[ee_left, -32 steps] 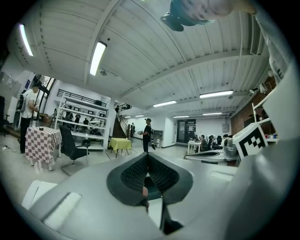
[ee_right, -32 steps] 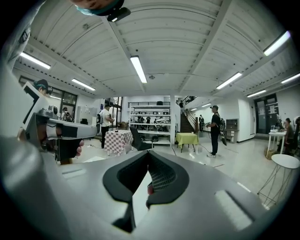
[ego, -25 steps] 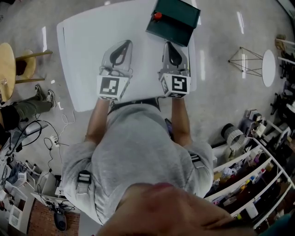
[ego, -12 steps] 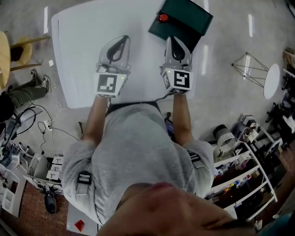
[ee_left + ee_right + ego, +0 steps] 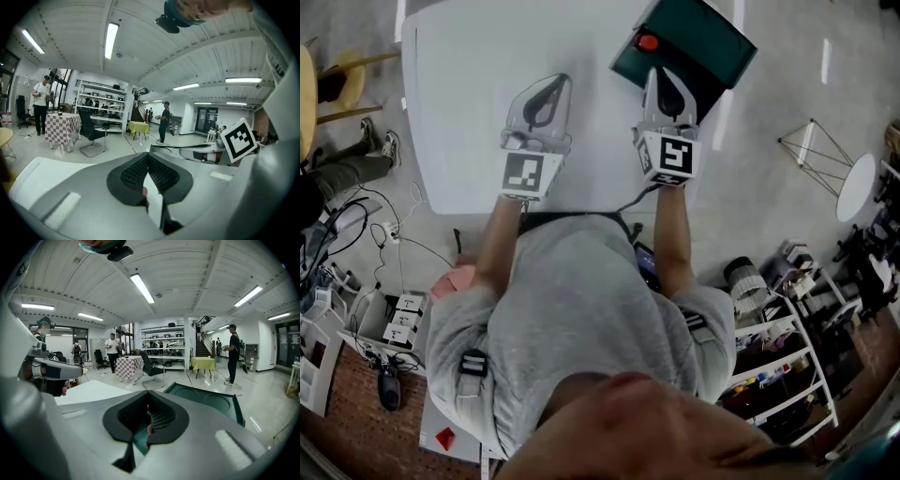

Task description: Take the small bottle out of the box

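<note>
A dark green box (image 5: 698, 52) lies open at the white table's (image 5: 459, 103) far right corner. The small bottle's red cap (image 5: 649, 42) shows at the box's left end. In the right gripper view the box (image 5: 206, 401) lies just ahead, to the right, and shows round recesses. My right gripper (image 5: 662, 77) hovers at the box's near edge, just right of the red cap, its jaws shut with nothing held (image 5: 148, 405). My left gripper (image 5: 553, 84) is over bare table to the left of the box, its jaws also shut and empty (image 5: 148, 157).
Storage shelves (image 5: 787, 366) stand on the floor to the right, and cables (image 5: 356, 244) and a wooden stool (image 5: 319, 89) to the left. A wire stand (image 5: 811, 155) is beyond the table's right edge. People, a checkered table (image 5: 129, 366) and a chair stand far across the room.
Both grippers have moved forward and lower over the table. The right one has gone from just short of the box to its near edge. Jaws stay shut.
</note>
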`<state>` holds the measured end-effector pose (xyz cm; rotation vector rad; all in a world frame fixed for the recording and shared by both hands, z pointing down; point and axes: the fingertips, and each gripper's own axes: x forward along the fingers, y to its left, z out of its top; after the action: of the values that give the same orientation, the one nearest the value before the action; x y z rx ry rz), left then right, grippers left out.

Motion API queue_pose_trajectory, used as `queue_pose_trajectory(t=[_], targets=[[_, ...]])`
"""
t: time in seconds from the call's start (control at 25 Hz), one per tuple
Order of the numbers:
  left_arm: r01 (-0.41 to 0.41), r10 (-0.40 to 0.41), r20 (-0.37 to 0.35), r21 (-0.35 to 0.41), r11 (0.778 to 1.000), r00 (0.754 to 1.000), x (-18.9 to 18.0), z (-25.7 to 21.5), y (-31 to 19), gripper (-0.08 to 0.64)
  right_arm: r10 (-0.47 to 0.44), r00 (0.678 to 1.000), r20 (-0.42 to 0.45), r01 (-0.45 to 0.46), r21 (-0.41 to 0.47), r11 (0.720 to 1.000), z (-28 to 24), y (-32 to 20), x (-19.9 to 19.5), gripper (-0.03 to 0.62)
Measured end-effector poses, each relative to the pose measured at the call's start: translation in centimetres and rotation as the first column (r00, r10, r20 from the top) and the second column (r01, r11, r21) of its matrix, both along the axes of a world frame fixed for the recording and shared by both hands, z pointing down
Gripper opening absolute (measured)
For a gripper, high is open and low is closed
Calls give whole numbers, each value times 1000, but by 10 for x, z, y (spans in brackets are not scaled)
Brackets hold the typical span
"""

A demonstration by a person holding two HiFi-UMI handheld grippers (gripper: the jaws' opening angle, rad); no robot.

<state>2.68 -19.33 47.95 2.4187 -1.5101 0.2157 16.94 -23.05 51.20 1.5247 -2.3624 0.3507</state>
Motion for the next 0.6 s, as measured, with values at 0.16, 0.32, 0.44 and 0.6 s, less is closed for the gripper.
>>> queue_pose_trajectory(t=[0.16, 0.32, 0.44, 0.6], targets=[[18, -18, -9, -17, 1000, 1000, -2, 7, -1, 11, 12, 1000, -7, -11, 12, 1000, 8, -12, -1, 5], [34, -35, -27, -25, 999, 999, 0, 12, -5, 12, 12, 1000, -13, -12, 14, 1000, 18, -25, -2, 45], [53, -53, -34, -26, 998, 998, 1, 12, -7, 12, -1, 1000, -21, 2, 13, 1000, 24, -33, -4, 94], [64, -65, -28, -31, 997, 998, 2, 15, -8, 12, -25, 999, -30, 25, -15, 1000, 37, -41, -8, 147]])
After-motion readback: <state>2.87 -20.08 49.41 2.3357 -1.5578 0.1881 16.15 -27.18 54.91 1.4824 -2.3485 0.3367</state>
